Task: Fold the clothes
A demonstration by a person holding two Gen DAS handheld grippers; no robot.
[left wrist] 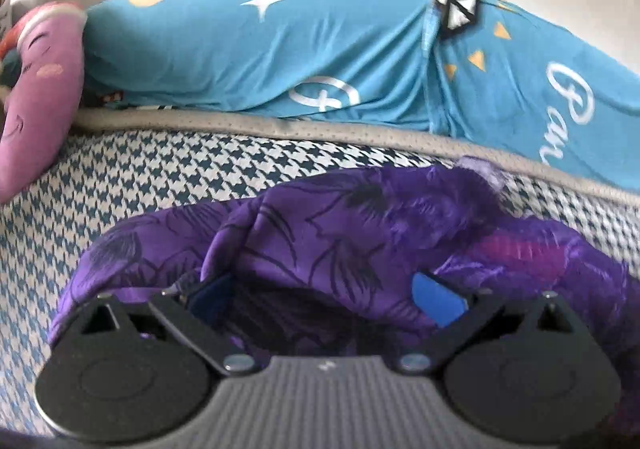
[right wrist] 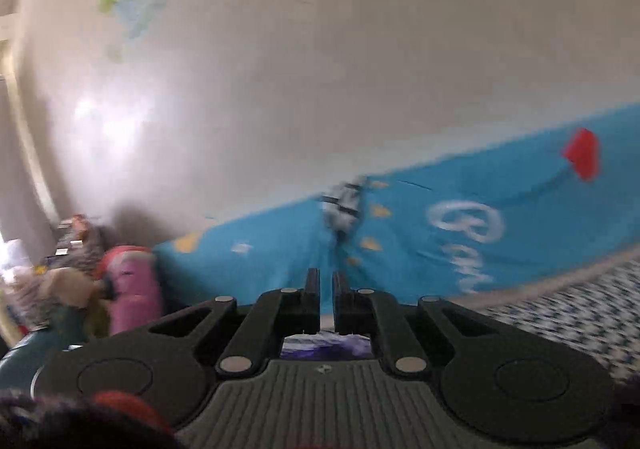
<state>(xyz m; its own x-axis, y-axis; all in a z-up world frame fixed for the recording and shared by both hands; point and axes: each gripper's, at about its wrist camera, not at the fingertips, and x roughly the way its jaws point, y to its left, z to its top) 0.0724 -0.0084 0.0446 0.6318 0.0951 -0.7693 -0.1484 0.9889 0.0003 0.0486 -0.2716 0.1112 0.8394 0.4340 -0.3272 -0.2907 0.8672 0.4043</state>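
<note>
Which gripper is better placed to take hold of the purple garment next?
Left. The left gripper is open with the purple garment bunched between its fingers. The right gripper is shut and points toward the wall.

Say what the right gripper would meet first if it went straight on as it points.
Probably the blue bedding heaped against the wall, straight ahead of the right gripper; nothing shows between them, though blur leaves depth unclear.

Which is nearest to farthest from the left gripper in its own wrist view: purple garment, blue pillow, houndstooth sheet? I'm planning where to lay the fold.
1. purple garment, bunched between the left gripper's fingers.
2. houndstooth sheet, beyond and left of it.
3. blue pillow, at the back by the wall.
</note>
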